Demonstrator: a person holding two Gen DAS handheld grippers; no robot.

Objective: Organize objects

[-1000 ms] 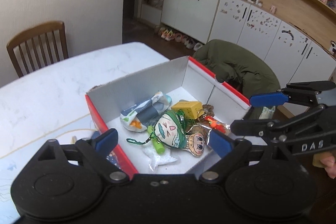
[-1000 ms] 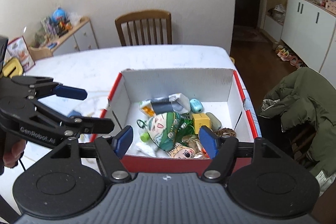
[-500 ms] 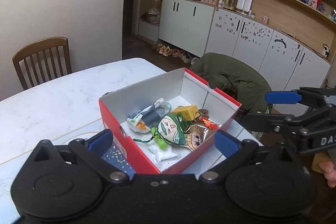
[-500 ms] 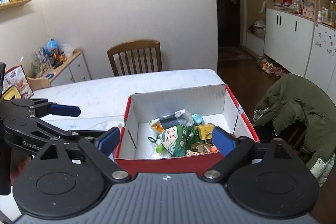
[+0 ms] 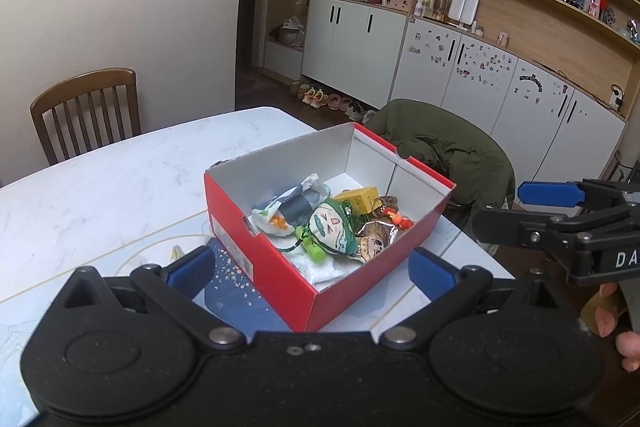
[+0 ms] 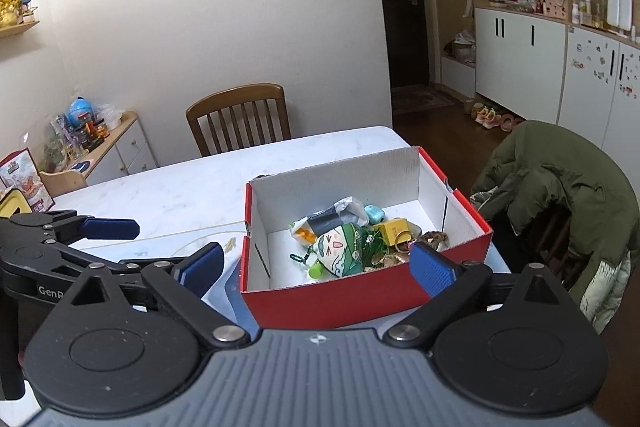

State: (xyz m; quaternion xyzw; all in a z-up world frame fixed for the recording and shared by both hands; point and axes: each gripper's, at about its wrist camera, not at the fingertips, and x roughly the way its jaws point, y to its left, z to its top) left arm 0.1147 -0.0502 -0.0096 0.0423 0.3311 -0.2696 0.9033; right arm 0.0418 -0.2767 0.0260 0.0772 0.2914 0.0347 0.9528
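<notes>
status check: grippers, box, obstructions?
Left gripper and right gripper open, empty, short of the red box. Box upright on the table, toys inside. Nothing blocking.

Both views are evenly lit by soft indoor light from overhead; the pale wall (image 6: 200, 7) is brightest toward 12 o'clock. The doorway (image 6: 404, 27) at 1 o'clock is dark. The marble counter (image 5: 100, 187) carries mild sheen, no harsh glare. Shadows are faint and diffuse. Fisheye distortion bends cabinet lines (image 5: 520, 99) toward the edges; corners vignette black. Focus is sharp centrally and slightly soft at the rim.
</notes>
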